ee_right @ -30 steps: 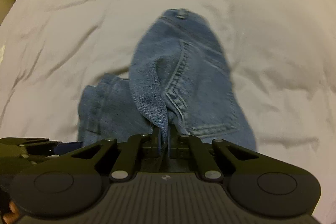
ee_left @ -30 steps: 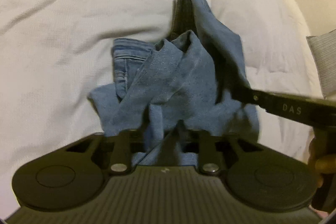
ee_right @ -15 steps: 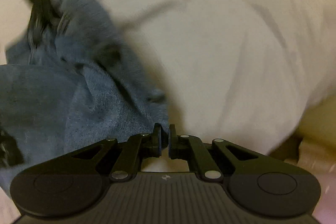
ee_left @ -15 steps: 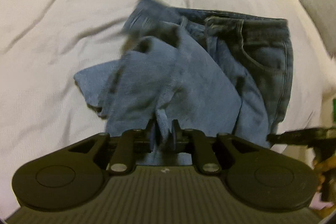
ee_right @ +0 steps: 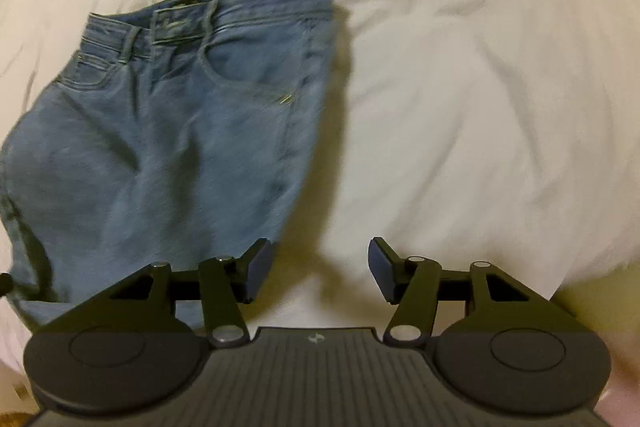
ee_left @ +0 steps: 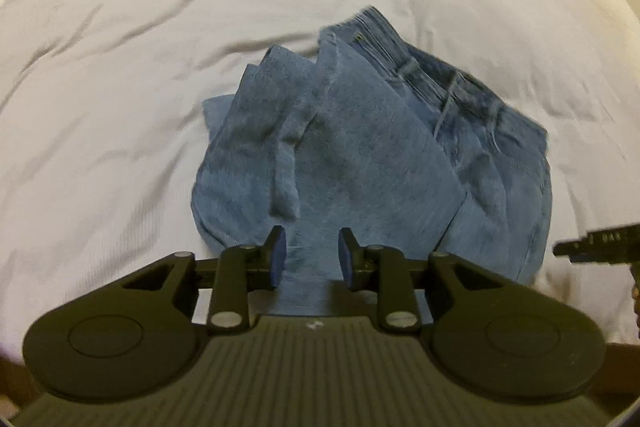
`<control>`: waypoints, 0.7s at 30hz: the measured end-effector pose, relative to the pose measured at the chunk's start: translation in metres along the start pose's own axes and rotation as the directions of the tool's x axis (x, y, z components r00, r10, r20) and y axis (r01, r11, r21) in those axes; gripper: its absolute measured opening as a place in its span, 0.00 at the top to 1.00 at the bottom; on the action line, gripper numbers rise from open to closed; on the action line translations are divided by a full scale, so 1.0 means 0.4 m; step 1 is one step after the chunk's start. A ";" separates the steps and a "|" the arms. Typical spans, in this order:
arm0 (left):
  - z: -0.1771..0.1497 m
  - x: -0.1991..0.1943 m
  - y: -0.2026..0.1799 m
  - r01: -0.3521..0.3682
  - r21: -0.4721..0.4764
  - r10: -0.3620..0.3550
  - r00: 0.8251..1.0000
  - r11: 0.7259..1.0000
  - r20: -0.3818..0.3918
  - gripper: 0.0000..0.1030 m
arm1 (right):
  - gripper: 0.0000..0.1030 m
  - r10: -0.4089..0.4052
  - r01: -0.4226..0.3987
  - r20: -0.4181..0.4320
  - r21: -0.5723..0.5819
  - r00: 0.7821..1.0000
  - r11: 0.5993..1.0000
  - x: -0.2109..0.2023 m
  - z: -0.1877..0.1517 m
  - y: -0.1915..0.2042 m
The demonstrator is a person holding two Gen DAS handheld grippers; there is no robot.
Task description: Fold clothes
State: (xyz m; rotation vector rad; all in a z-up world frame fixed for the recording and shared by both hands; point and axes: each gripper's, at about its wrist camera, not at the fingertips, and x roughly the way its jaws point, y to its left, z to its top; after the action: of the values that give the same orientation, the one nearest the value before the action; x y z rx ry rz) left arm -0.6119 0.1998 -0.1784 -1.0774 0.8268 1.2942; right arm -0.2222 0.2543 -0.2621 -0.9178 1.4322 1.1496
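1. The jeans [ee_left: 372, 163] lay in a folded bundle on the white duvet [ee_left: 120, 67], near the middle of the bed. In the left wrist view the waistband and belt loops faced away to the right, with a plain denim panel doubled over the top. The bed gave a broad, soft surface on which the layers could settle flat.

2. The left gripper [ee_left: 311, 258] was released, its jaws parted with denim visible in the gap but neither pad pressing on it. It hovered at the near edge of the bundle, probably because that edge was where the upper layer had been laid down.

3. The right gripper [ee_right: 316, 269] was likewise open, and more widely, with nothing between its jaws. It stood over bare duvet just beside the near right corner of the jeans [ee_right: 172, 131], a position that kept it off the cloth so the fold was not disturbed. Its tip also showed at the right margin of the left wrist view.

4. In the right wrist view the front pocket, waistband and belt loops were uppermost, and the fabric lay fairly smooth.

5. Judgement: the fold appeared largely complete. The loose ridge standing up on the left of the bundle suggested some smoothing might remain.

6. Both views were slightly blurred, so finer creases could not be told.
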 end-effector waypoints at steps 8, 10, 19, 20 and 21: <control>-0.132 -0.072 -0.281 -0.031 -0.278 0.047 0.997 0.960 0.053 0.65 | 0.38 0.051 -0.074 -0.092 -0.273 0.994 0.959 -0.028 0.169 -0.223; -0.159 -0.051 -0.358 -0.013 -0.304 0.023 0.999 0.953 0.030 0.63 | 0.38 0.067 -0.096 -0.106 -0.304 0.992 0.948 -0.036 0.201 -0.285; -0.233 0.049 -0.475 -0.023 -0.568 0.046 0.999 0.823 0.026 0.39 | 0.36 0.172 -0.232 -0.183 -0.390 0.968 0.891 -0.029 0.322 -0.334; -0.238 0.057 -0.463 -0.025 -0.612 0.059 0.998 0.791 0.036 0.36 | 0.35 0.202 -0.263 -0.192 -0.384 0.960 0.885 -0.021 0.336 -0.325; -0.243 0.067 -0.450 -0.033 -0.652 0.075 0.996 0.758 0.037 0.34 | 0.33 0.236 -0.296 -0.200 -0.373 0.951 0.880 -0.011 0.350 -0.315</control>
State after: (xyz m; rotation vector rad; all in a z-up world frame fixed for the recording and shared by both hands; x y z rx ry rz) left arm -0.4216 0.1256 -0.2072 -1.5563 0.3442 1.7186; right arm -0.0662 0.3585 -0.2804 -1.1306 1.5052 1.6544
